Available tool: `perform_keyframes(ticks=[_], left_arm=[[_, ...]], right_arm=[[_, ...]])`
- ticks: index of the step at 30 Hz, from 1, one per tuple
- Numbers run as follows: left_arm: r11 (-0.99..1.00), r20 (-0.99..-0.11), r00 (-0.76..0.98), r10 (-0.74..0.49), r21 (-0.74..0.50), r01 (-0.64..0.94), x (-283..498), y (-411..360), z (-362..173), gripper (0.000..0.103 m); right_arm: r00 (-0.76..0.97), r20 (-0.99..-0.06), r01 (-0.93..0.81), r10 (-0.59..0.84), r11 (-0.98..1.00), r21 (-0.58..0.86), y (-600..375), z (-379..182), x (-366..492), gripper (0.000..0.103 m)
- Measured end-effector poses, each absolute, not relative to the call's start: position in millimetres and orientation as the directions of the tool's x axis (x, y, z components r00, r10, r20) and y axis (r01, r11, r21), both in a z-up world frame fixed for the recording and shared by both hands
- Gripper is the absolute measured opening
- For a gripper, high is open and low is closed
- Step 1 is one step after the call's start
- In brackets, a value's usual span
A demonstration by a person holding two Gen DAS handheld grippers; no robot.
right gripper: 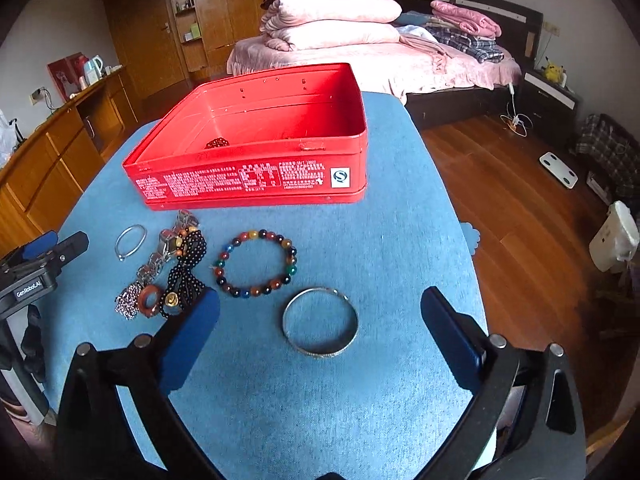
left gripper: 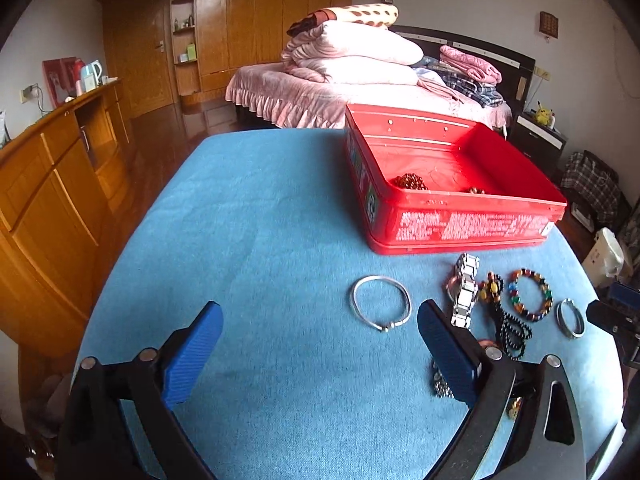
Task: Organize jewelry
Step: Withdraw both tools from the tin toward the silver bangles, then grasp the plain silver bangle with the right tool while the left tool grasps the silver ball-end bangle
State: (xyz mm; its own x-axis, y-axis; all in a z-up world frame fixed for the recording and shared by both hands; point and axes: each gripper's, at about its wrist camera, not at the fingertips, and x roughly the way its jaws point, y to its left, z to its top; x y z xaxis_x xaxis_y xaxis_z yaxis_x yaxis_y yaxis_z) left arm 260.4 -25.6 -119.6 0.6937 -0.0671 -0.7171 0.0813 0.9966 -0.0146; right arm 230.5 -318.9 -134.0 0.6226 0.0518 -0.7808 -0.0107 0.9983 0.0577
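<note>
the left gripper stands spread wide with nothing between its blue pads, over bare blue cloth toward the near edge of the table. the right gripper is just as wide and also empty, its jaws standing either side of the silver bangle without touching it. beyond the left gripper lies a thin silver bracelet, apart from everything else. beside it, toward the table's right edge, a metal-link watch, a strand of black beads and a fine chain lie heaped and touching. next to that heap sits a multicoloured bead bracelet, and the bangle lies nearest the right edge. the red tin stands open toward the far right corner, with a cluster of dark red beads already inside, so the sorting looks partly done. the risks seem mostly about the grasp. the bangle and the thin bracelet lie flat on soft cloth, so pads closing too high could slide over the metal, and pads pressed too low could pinch the cloth and drag it, shifting the other pieces. the heap is worse: gripping the black beads could lift the watch or chain with them, and a half-caught piece could drop short of the tin's near wall.
</note>
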Motion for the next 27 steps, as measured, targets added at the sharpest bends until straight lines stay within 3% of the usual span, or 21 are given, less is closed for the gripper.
perform_keyframes(ticks=[13, 14, 17, 21, 27], left_arm=[[0.992, -0.743, 0.664, -0.084, 0.0, 0.125, 265.7, -47.9, -139.8, 0.096], [0.992, -0.745, 0.662, -0.083, 0.004, 0.128, 267.5, -49.7, -140.5, 0.096], [0.991, -0.745, 0.661, -0.087, 0.005, 0.136, 271.6, -53.3, -142.2, 0.096], [0.989, -0.753, 0.65, -0.098, -0.003, 0.146, 276.8, -56.5, -145.4, 0.096], [0.986, -0.781, 0.611, -0.129, -0.038, 0.16, 289.5, -56.4, -151.9, 0.096]], right_arm=[[0.6, -0.799, 0.008, 0.049, 0.998, 0.067, -327.0, -158.5, 231.3, 0.097], [0.598, -0.8, 0.007, 0.048, 0.998, 0.065, -326.6, -159.6, 232.3, 0.095], [0.582, -0.812, -0.004, 0.047, 0.998, 0.056, -324.6, -163.6, 235.9, 0.074], [0.58, -0.815, -0.009, 0.018, 1.0, 0.015, -320.4, -166.0, 238.3, 0.072], [0.584, -0.811, -0.027, 0.016, 1.0, 0.001, -316.2, -167.3, 238.7, 0.062]])
